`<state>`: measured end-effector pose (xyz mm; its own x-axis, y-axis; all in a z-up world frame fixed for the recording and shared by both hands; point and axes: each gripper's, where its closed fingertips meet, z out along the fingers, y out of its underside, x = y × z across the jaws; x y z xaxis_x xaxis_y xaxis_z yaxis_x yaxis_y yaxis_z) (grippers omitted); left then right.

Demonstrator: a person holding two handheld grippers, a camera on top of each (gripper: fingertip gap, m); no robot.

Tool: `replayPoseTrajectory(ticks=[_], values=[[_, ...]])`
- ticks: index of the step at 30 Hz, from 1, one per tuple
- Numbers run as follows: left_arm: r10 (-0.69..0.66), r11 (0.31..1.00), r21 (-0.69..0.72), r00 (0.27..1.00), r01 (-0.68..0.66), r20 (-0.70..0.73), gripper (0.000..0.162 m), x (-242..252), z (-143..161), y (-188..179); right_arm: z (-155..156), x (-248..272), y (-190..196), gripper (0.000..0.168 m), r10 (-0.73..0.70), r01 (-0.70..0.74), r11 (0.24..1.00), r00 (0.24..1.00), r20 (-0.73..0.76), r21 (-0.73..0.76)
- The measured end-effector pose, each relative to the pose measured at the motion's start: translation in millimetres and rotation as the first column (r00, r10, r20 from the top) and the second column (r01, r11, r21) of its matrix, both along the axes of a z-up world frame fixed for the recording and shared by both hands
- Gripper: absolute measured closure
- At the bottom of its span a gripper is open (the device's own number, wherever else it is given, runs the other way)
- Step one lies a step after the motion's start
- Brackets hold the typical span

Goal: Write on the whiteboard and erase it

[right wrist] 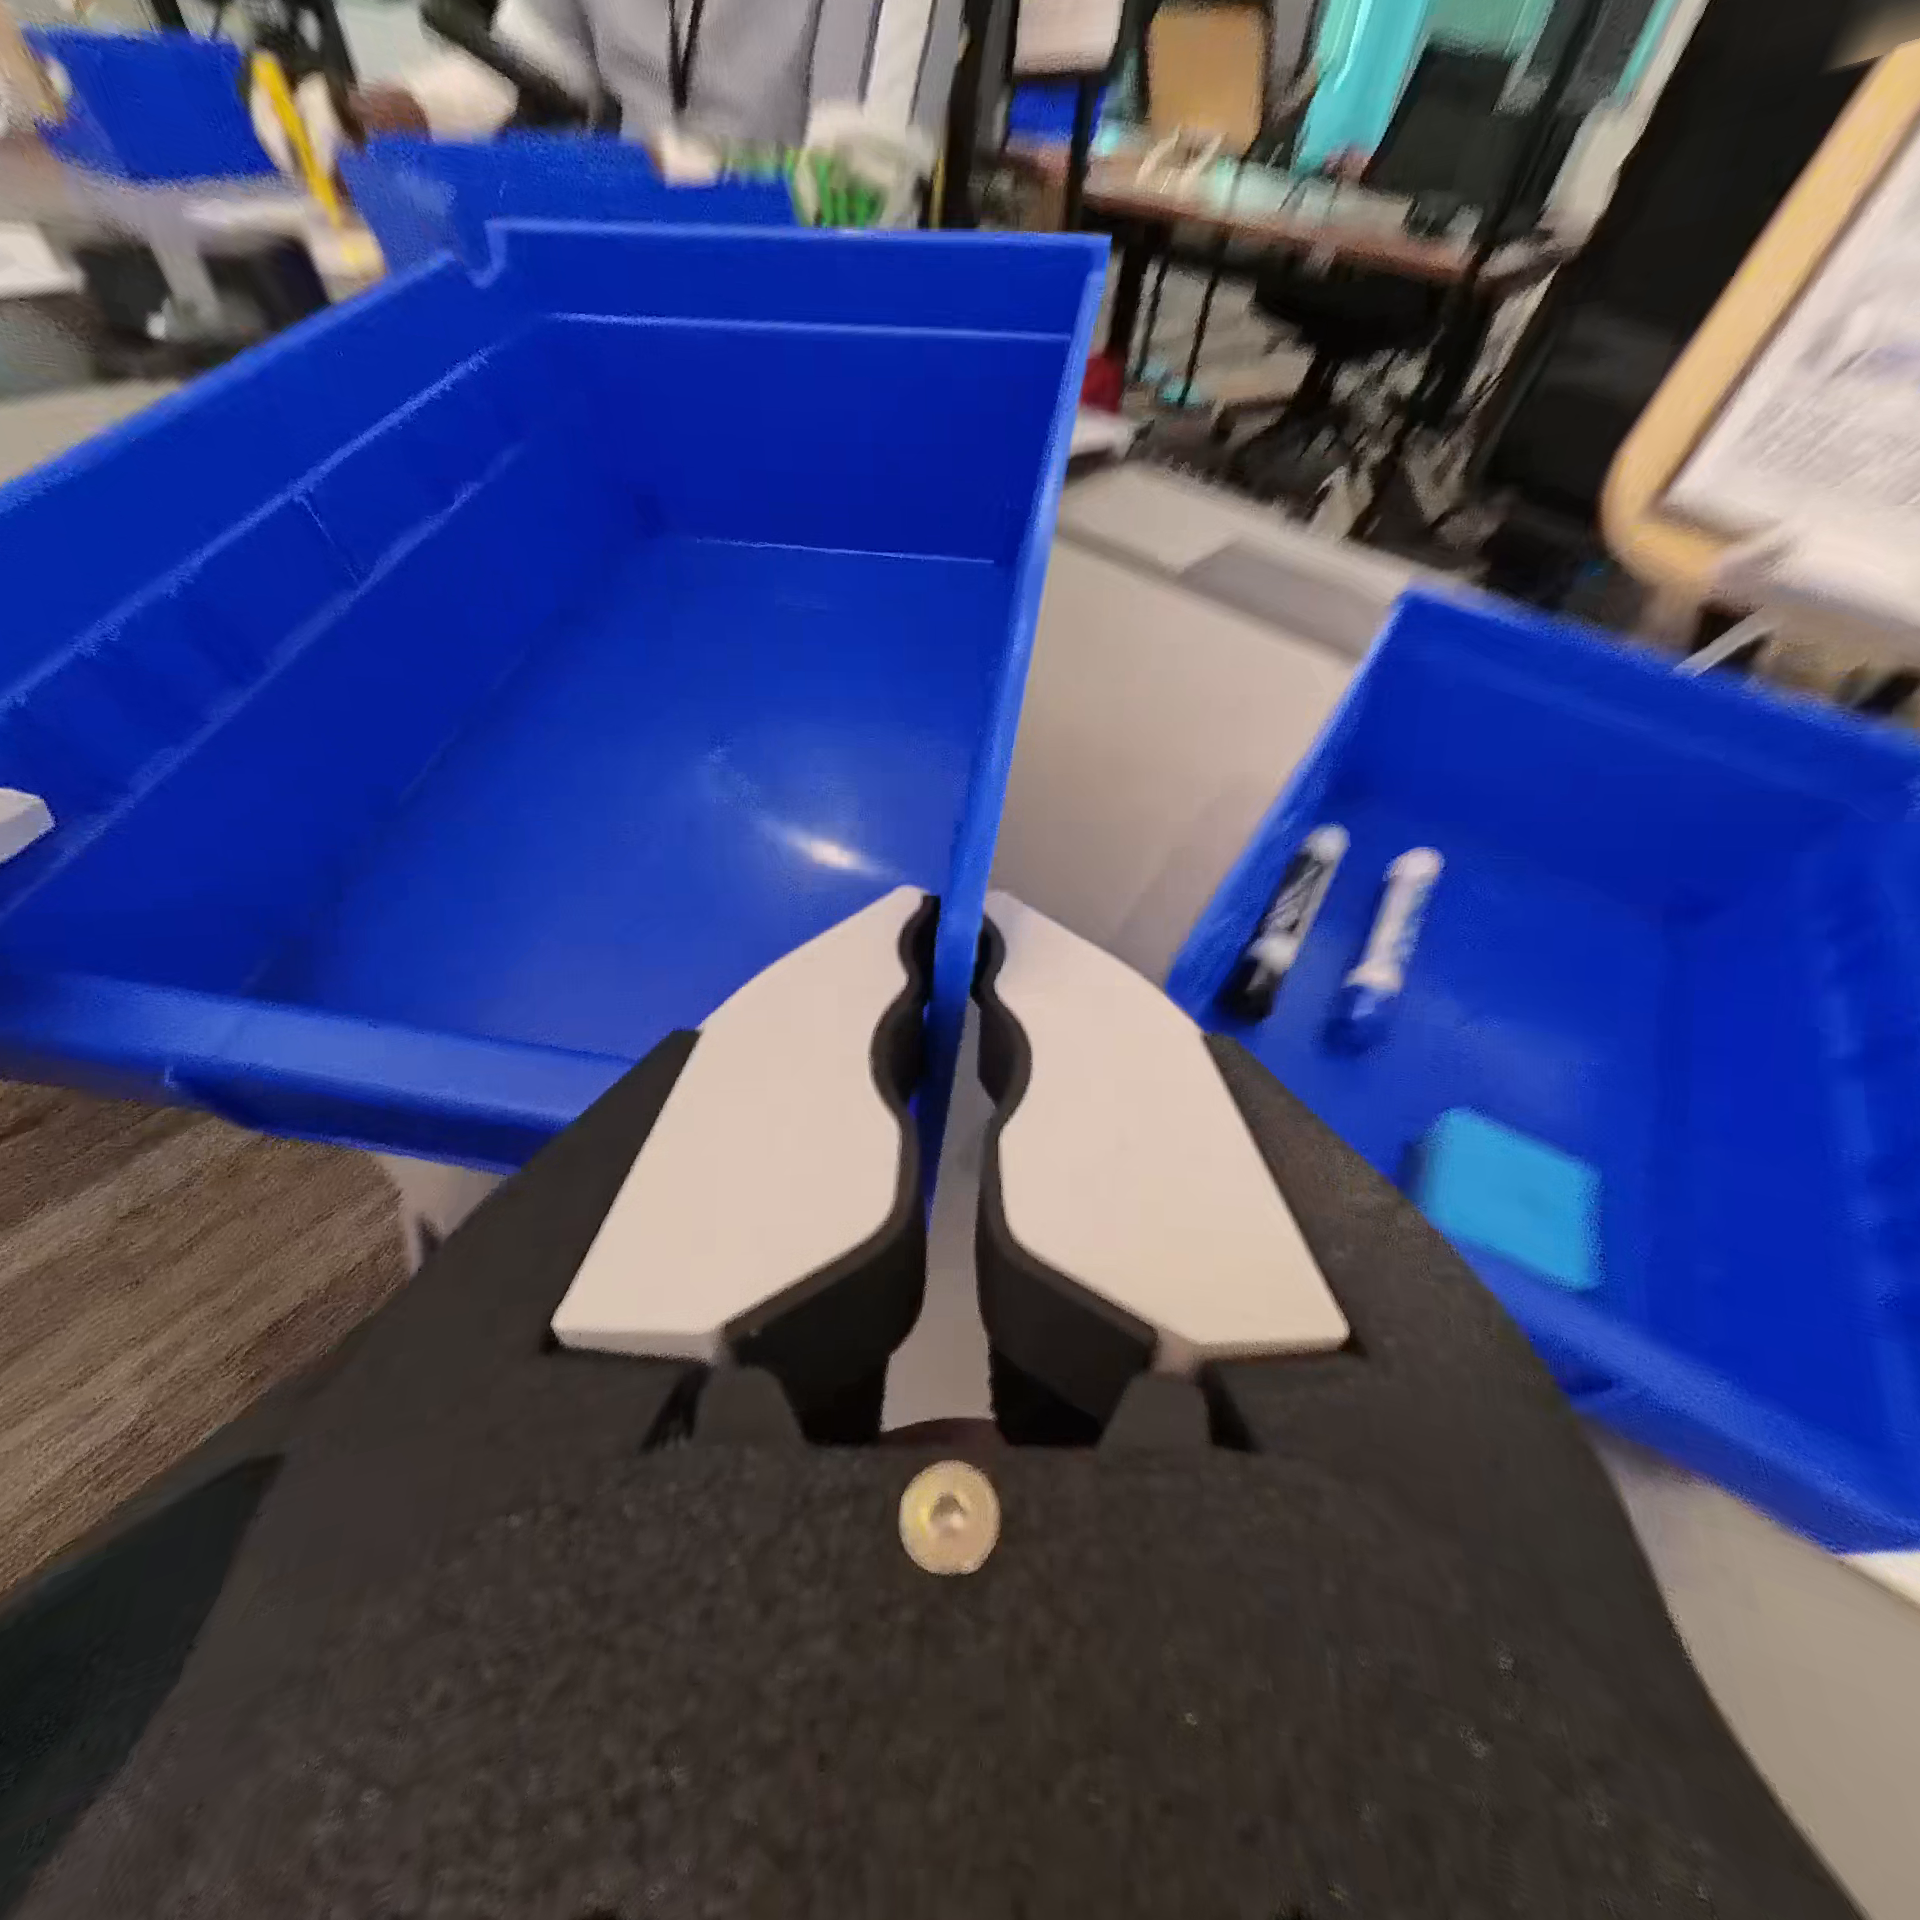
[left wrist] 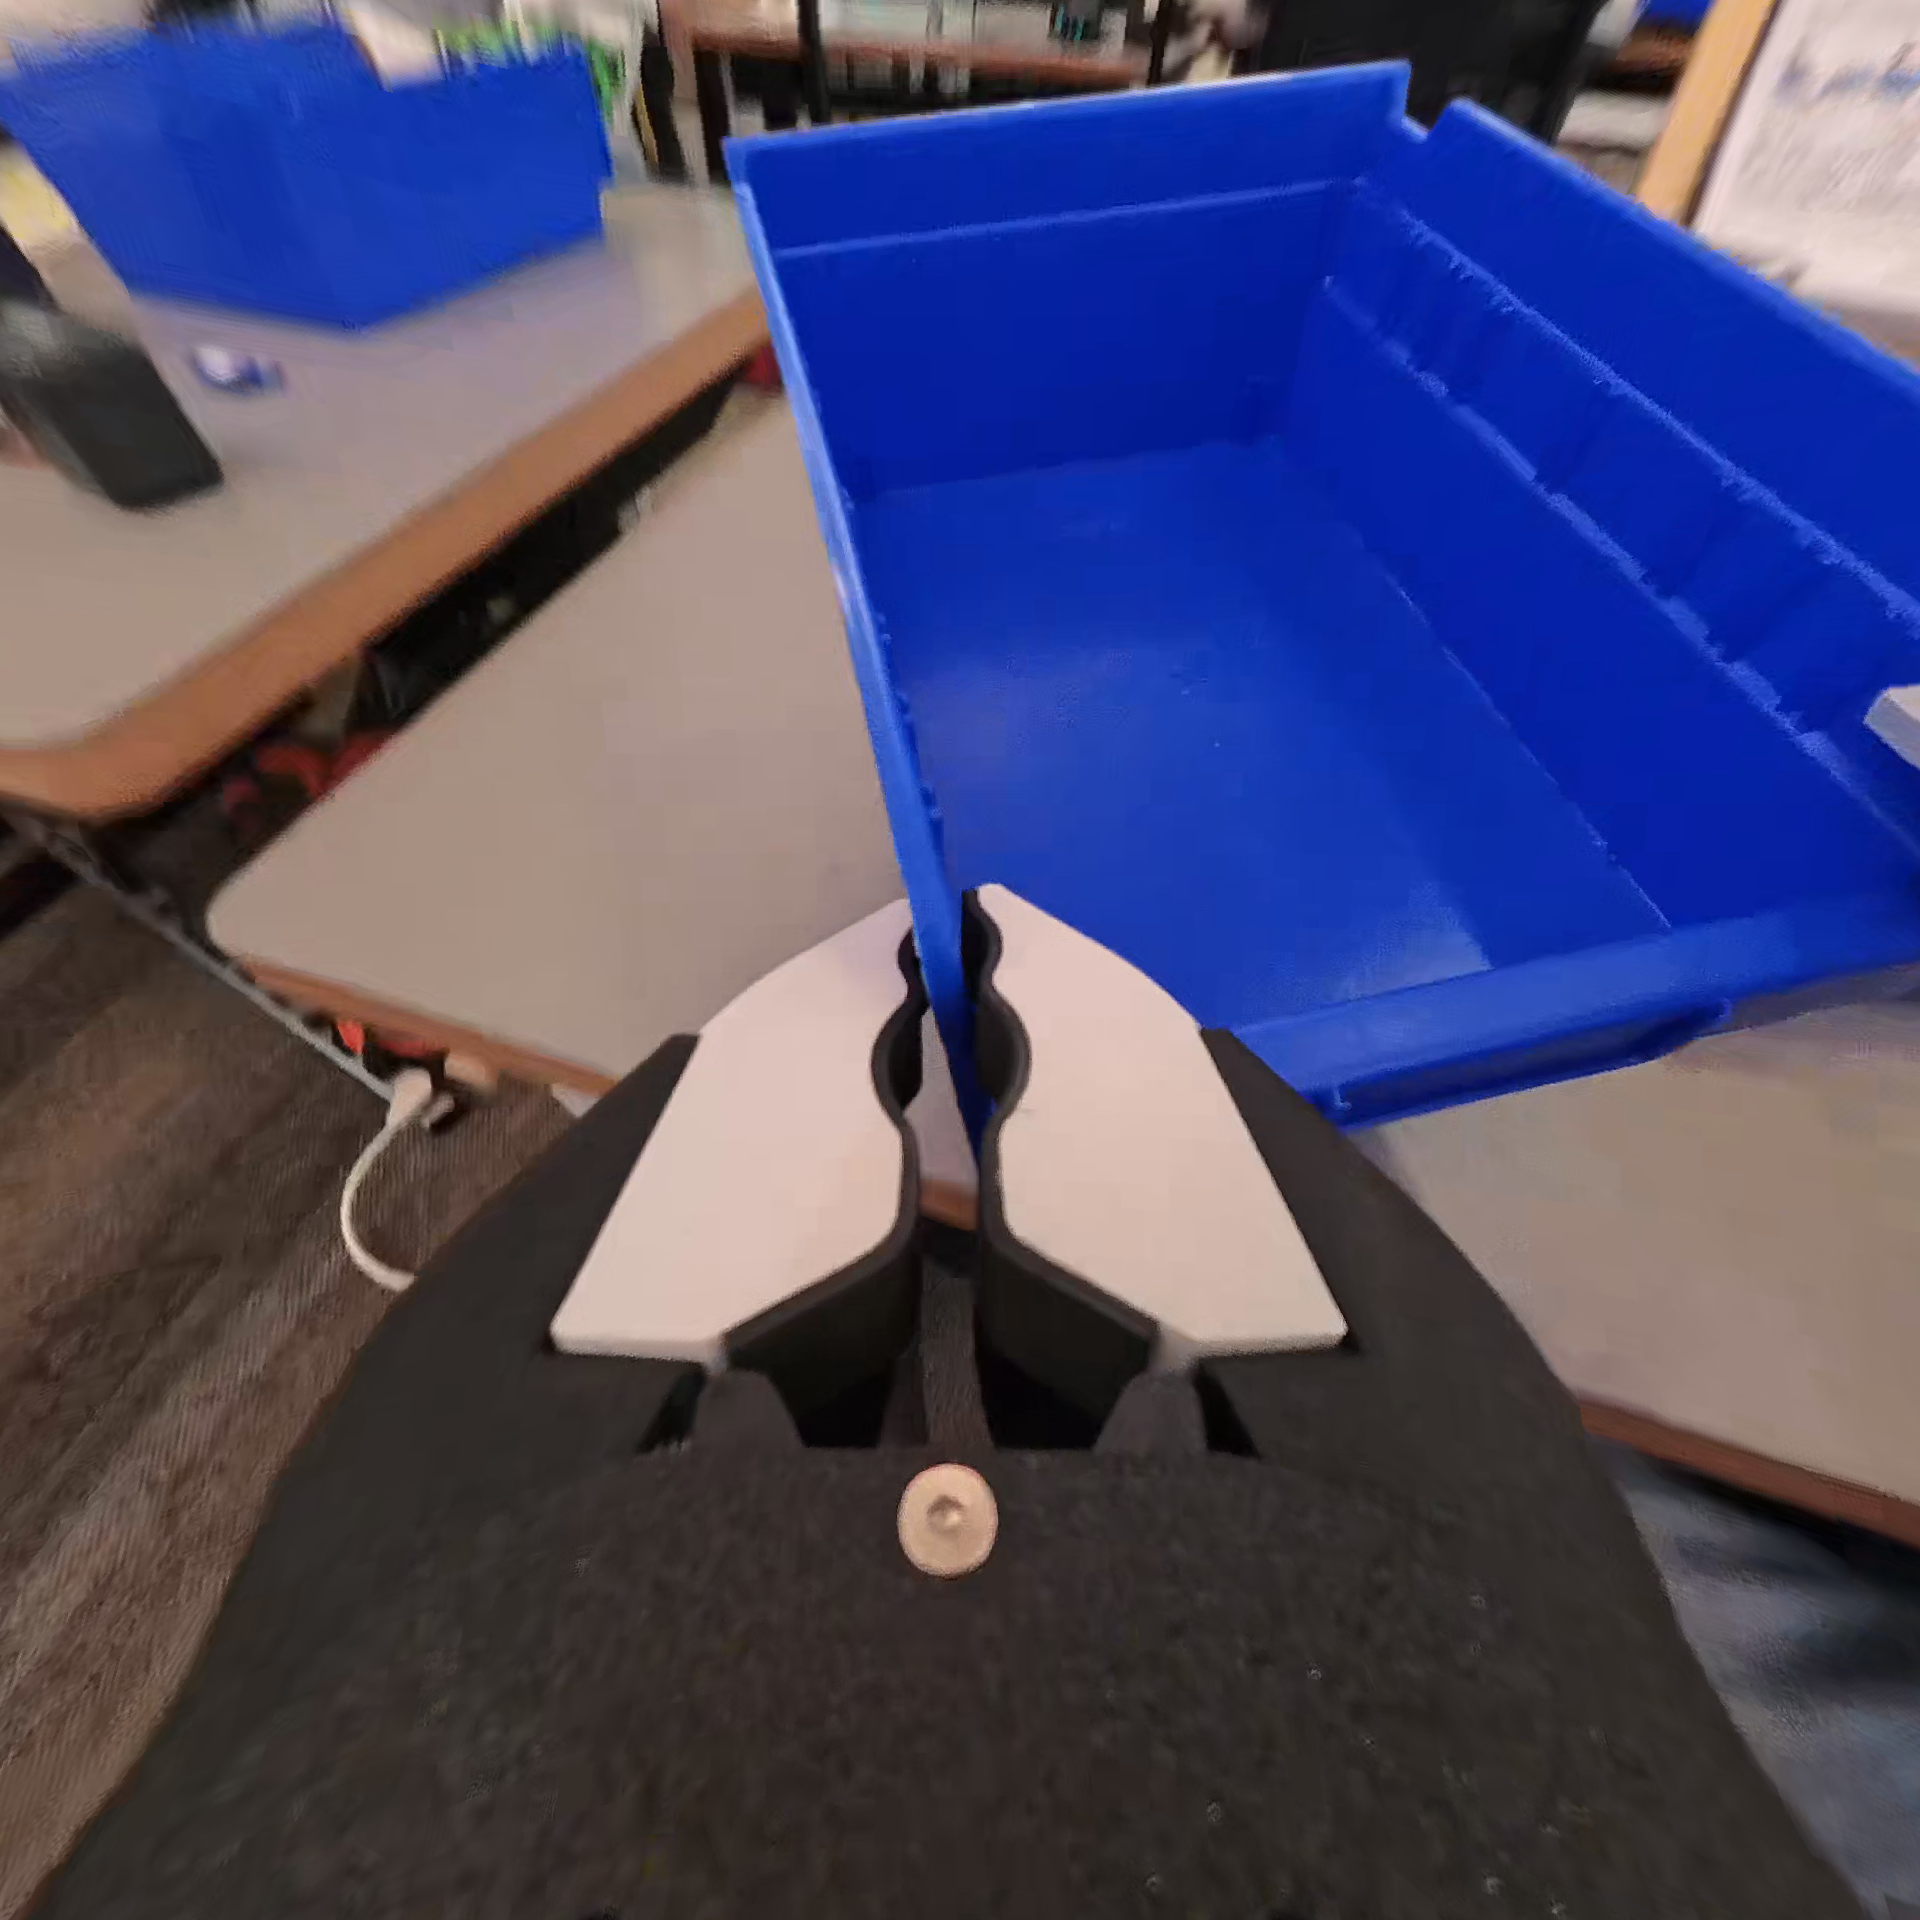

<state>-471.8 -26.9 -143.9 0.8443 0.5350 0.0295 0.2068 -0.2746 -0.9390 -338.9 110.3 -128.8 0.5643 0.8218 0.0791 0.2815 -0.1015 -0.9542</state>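
Note:
An empty blue bin (left wrist: 1226,727) is held by both grippers, one on each side wall. My left gripper (left wrist: 943,940) is shut on the bin's left wall (left wrist: 894,665). My right gripper (right wrist: 954,935) is shut on the bin's right wall (right wrist: 1013,644); the bin's bare floor (right wrist: 623,748) shows to its left. A second blue bin (right wrist: 1621,1039) to the right holds two markers, one black (right wrist: 1288,920) and one blue (right wrist: 1387,940), and a light blue eraser pad (right wrist: 1512,1195). A whiteboard with a wooden frame (right wrist: 1829,395) stands at the far right.
The grey table (left wrist: 582,790) has a wooden edge, with dark floor and a white cable (left wrist: 384,1174) below it. More blue bins (left wrist: 301,177) sit on a farther table. A person in a light shirt (right wrist: 748,62) stands behind. The other gripper's white fingertip (left wrist: 1896,722) shows at the bin's far wall.

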Motion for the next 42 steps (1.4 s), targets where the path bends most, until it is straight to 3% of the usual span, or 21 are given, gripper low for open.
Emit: replayPoseTrajectory(ticks=[3, 6, 9, 11, 15, 19, 23, 26, 31, 37, 40, 42], values=[[-0.050, 0.993, 0.099, 0.994, 0.060, -0.100, 0.158, 29, 67, 34, 63, 37, 23, 0.164, -0.059, 0.069, 0.993, 0.993, -0.100, 0.099], [-0.180, 0.967, 0.146, 0.967, 0.207, -0.181, 0.158, 85, 121, 96, 121, 105, 64, 0.164, -0.151, 0.183, 0.967, 0.972, -0.179, 0.179], [-0.353, 0.911, 0.141, 0.909, 0.388, -0.219, 0.157, 166, 149, 172, 156, 199, 116, 0.163, -0.274, 0.318, 0.919, 0.941, -0.200, 0.235], [-0.447, 0.868, 0.119, 0.864, 0.482, -0.231, 0.156, 230, 151, 224, 161, 269, 152, 0.164, -0.382, 0.420, 0.874, 0.905, -0.189, 0.243], [-0.603, 0.781, 0.056, 0.775, 0.622, -0.190, 0.155, 362, 113, 310, 127, 410, 213, 0.165, -0.573, 0.584, 0.792, 0.812, -0.115, 0.179], [-0.676, 0.735, -0.043, 0.726, 0.677, -0.125, 0.155, 462, 41, 360, 49, 512, 259, 0.165, -0.652, 0.652, 0.758, 0.758, -0.033, -0.001], [-0.708, 0.700, -0.145, 0.706, 0.699, -0.012, 0.155, 509, -32, 387, -29, 562, 280, 0.165, -0.665, 0.663, 0.732, 0.745, 0.046, -0.154], [-0.711, 0.690, -0.181, 0.703, 0.701, 0.015, 0.155, 520, -61, 392, -68, 575, 288, 0.165, -0.671, 0.665, 0.715, 0.739, 0.059, -0.216], [-0.727, 0.668, -0.151, 0.682, 0.729, 0.080, 0.150, 535, -78, 388, -91, 589, 290, 0.165, -0.682, 0.664, 0.675, 0.728, 0.072, -0.321], [-0.767, 0.617, -0.129, 0.630, 0.777, 0.126, 0.136, 551, -78, 383, -92, 597, 296, 0.163, -0.707, 0.652, 0.651, 0.708, 0.005, -0.389], [-0.787, 0.587, -0.122, 0.600, 0.800, 0.146, 0.122, 553, -72, 375, -84, 600, 294, 0.133, -0.698, 0.639, 0.671, 0.715, -0.029, -0.376], [-0.804, 0.566, -0.118, 0.578, 0.816, 0.141, 0.110, 546, -56, 363, -65, 613, 291, 0.124, -0.716, 0.670, 0.678, 0.695, -0.067, -0.302]])
